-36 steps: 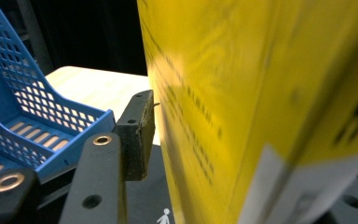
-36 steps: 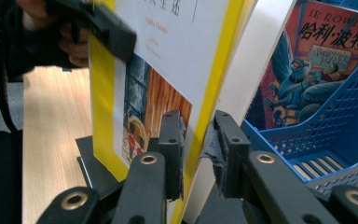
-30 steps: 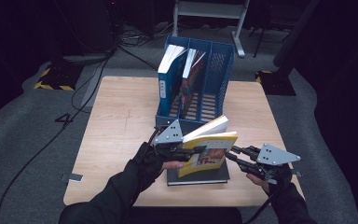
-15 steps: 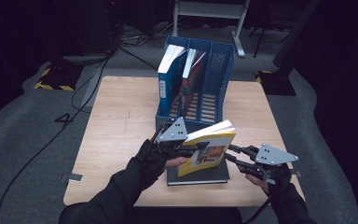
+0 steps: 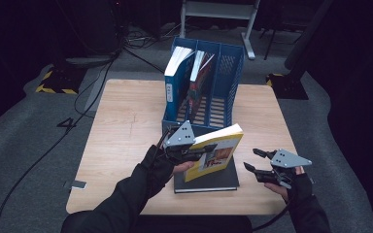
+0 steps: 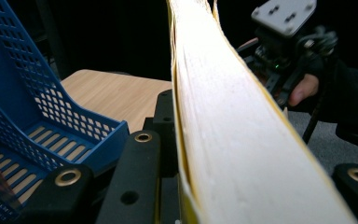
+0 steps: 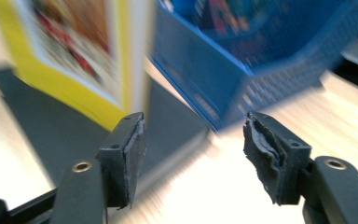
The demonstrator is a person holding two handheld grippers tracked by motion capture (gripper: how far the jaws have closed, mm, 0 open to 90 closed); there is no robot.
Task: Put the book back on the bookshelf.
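A yellow book (image 5: 218, 153) is tilted up off a dark book (image 5: 213, 183) that lies flat on the wooden table (image 5: 121, 121). My left gripper (image 5: 200, 151) is shut on the yellow book's left edge. Its jaws have just been closing on it. In the left gripper view the white page edge (image 6: 223, 121) runs up between the jaws. My right gripper (image 5: 251, 160) hangs to the right of the book, apart from it. Its jaws have just been opening, and there is nothing between them. In the right gripper view my right gripper (image 7: 196, 144) faces the yellow cover (image 7: 74, 56).
A blue file rack (image 5: 233, 73) stands just behind the books, holding a blue book (image 5: 177, 77) and a red-covered one (image 5: 201, 73). Its perforated wall (image 6: 37, 107) is close on the left gripper's side. Cables lie on the floor beyond the table.
The yellow book now stands steeper in the left gripper. The right gripper has opened its jaws and dropped away to the right of the book's edge.
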